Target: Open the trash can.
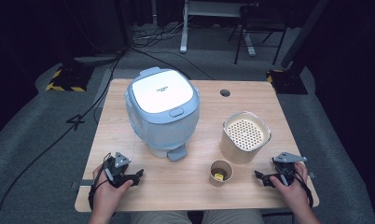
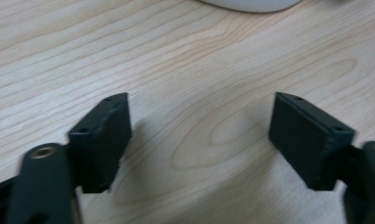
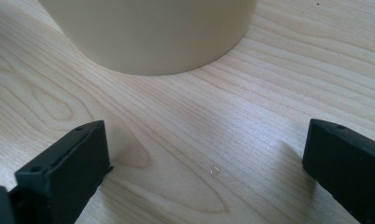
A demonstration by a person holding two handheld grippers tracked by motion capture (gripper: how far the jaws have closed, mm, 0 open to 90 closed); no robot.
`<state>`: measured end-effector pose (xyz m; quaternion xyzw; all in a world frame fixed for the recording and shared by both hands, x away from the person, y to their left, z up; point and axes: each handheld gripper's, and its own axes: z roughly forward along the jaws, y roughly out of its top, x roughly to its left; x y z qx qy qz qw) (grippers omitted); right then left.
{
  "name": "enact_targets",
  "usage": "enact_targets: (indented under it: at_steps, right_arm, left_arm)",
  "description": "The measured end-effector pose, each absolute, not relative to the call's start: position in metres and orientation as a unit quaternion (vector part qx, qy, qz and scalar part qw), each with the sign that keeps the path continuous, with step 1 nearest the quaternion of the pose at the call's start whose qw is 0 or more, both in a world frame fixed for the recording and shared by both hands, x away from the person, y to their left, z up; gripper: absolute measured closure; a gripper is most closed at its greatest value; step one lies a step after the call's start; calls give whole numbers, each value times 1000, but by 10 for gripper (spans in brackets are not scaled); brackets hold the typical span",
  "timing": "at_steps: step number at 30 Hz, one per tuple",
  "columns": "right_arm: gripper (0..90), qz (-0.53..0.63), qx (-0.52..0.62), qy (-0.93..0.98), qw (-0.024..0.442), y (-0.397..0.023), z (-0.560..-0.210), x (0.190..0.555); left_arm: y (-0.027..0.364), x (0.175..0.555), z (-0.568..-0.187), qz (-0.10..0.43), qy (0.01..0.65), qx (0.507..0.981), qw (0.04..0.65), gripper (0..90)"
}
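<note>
1. Light wooden table [image 1: 195, 186] fills the middle of the high view; dark floor with cables and stand legs lies along the top of the frame.
2. Left gripper [image 1: 138, 176] sits in the lower left of the high view, held in a hand at the table's near edge. Jaws spread, nothing between them; in the left gripper view only bare wood grain lies between the two black jaws.
3. Right gripper [image 1: 259, 176] sits in the lower right of the high view, likewise hand-held. Jaws wide apart, gripping nothing; in the right gripper view bare wood lies between them.
4. Paper cup [image 1: 221, 172] with a small yellow item inside stands low in the frame, right of centre, between the two grippers and nearer the right one, apart from both.
5. Beige container [image 1: 244, 137] with a perforated top stands just above the cup; its curved wall [image 3: 153, 32] rises at the top of the right gripper view, ahead of the jaws, not touching.
6. Pale blue cooker [image 1: 163, 109], lid down, stands upper left of centre, well above the left gripper.
</note>
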<state>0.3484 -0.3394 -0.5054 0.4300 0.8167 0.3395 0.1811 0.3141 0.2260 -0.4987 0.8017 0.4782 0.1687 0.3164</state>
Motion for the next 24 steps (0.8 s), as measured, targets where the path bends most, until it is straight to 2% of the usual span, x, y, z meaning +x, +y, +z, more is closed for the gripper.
enact_targets:
  at_steps: [2,5,17,24]
  right_arm:
    - [6,339,430,817,181,-339,-505,348]
    - [6,339,430,817,181,-339,-505,348]
    - [6,339,430,817,181,-339,-505,348]
    - [5,340,430,817,181,-339,-505,348]
  left_arm:
    - [229,311,-493,178,474,802,317,283]
    - [231,305,-481,181,478,796,324,293]
    - [224,286,-435,168,438,816,337,289]
    - [228,285,-423,160,426,819,348,304]
